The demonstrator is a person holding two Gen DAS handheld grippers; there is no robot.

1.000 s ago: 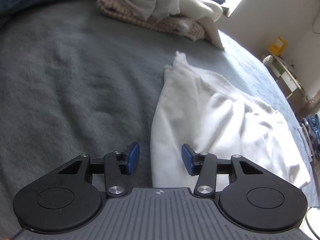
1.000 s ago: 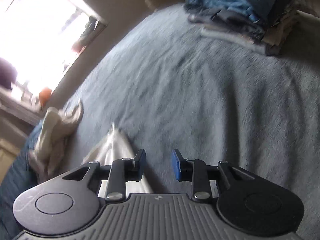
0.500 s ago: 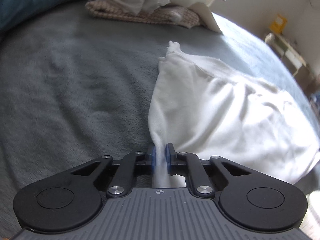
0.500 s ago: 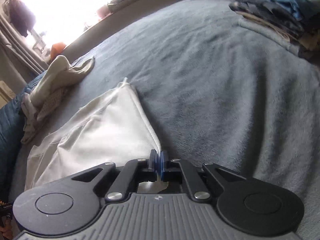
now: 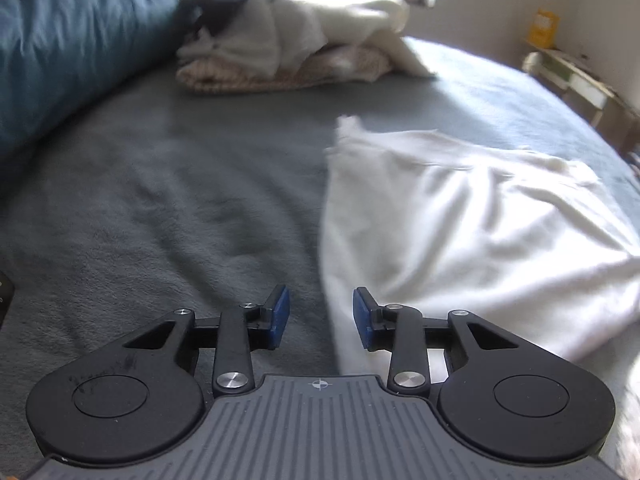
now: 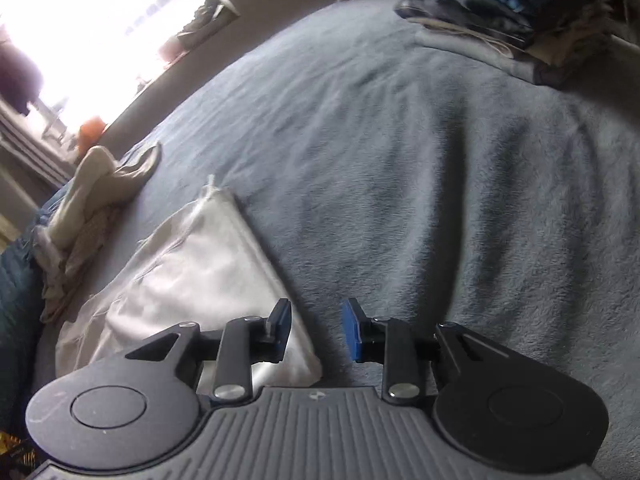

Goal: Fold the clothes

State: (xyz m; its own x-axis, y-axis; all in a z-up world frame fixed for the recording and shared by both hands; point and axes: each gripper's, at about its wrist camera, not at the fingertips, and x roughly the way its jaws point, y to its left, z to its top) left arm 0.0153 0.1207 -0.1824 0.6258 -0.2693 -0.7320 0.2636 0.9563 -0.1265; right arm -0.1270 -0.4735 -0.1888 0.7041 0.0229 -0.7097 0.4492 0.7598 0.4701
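Both grippers are letting go of the white garment on the grey blanket.

My left gripper and right gripper have their jaws opening, pads clear of the cloth, nothing pinched. I see the white garment lying folded on the grey blanket, one edge passing between the left jaws. To finish well, I judge I should lift straight off so no pad drags the fold, then check the edges line up.

Grey bed — bright window.
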